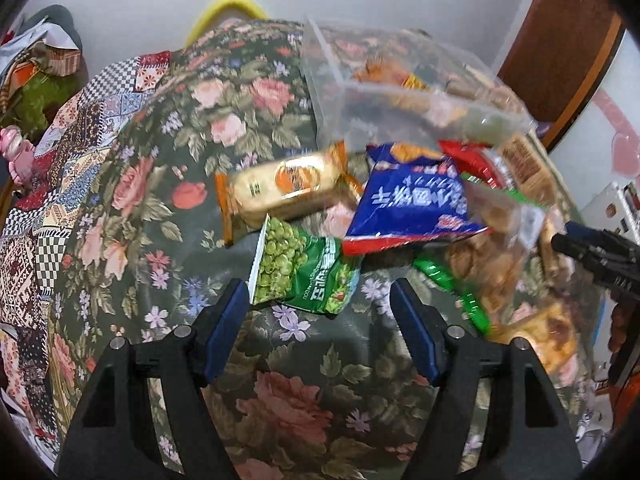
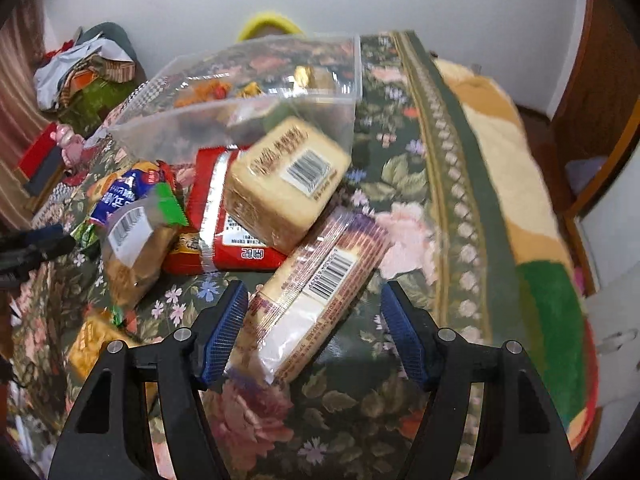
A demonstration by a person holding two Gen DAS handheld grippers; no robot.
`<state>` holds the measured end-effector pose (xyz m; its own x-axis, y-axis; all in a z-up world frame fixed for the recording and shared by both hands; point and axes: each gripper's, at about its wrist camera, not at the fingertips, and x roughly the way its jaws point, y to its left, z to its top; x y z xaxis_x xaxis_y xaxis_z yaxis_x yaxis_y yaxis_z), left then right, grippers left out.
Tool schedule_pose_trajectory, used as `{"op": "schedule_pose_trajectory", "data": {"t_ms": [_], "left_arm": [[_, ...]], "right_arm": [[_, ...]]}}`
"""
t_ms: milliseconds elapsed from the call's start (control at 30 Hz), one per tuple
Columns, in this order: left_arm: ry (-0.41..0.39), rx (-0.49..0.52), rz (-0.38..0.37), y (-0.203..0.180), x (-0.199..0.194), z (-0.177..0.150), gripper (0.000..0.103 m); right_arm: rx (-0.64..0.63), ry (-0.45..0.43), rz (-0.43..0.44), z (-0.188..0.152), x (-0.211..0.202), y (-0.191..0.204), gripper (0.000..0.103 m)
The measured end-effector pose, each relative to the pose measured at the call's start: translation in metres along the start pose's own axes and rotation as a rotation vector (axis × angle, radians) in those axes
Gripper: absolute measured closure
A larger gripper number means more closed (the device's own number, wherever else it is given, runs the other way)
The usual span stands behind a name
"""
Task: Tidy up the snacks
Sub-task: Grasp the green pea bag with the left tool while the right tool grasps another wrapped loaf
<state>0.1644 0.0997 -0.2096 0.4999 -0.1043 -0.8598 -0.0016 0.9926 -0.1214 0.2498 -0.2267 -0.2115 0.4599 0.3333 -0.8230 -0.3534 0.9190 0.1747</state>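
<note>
Snack packets lie in a heap on a floral bedspread [image 1: 168, 184]. My left gripper [image 1: 320, 300] is open, its jaws on either side of a green pea packet [image 1: 304, 272]. Beyond lie an orange biscuit pack [image 1: 284, 188], a blue bag [image 1: 416, 204] and a clear plastic box [image 1: 400, 92] holding snacks. My right gripper [image 2: 312, 308] is open around a long striped cracker pack [image 2: 316, 292], which lies between the jaws. A beige cake block [image 2: 284, 184], a red packet [image 2: 216, 216] and the clear box [image 2: 256, 92] lie beyond. The right gripper also shows in the left wrist view [image 1: 592, 256].
A clear bag of fried snacks [image 1: 492, 252] lies at right, also in the right wrist view [image 2: 132, 248]. A patchwork quilt [image 1: 36, 240] covers the left side. A striped blanket [image 2: 528, 216] lies along the bed's right edge. A white wall is behind.
</note>
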Motion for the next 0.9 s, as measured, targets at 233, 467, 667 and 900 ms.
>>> {"op": "schedule_pose_trajectory", "data": {"t_ms": [233,467,667,900], "left_arm": [[0.021,-0.022,0.036,0.007,0.023,0.006,0.022],[-0.002,-0.042,0.032,0.018,0.035,0.012,0.022],[-0.032,-0.051,0.009,0.019,0.037,0.011,0.042],[-0.04,-0.066,0.001,0.023,0.025,0.006,0.053]], "right_arm": [[0.022,0.011,-0.023,0.007,0.019,0.003,0.035],[-0.026,0.009,-0.069,-0.003,0.016,0.0,0.039],[0.014,0.003,-0.081,-0.01,0.007,-0.017,0.06],[0.038,-0.019,-0.081,-0.006,0.007,-0.022,0.061]]}}
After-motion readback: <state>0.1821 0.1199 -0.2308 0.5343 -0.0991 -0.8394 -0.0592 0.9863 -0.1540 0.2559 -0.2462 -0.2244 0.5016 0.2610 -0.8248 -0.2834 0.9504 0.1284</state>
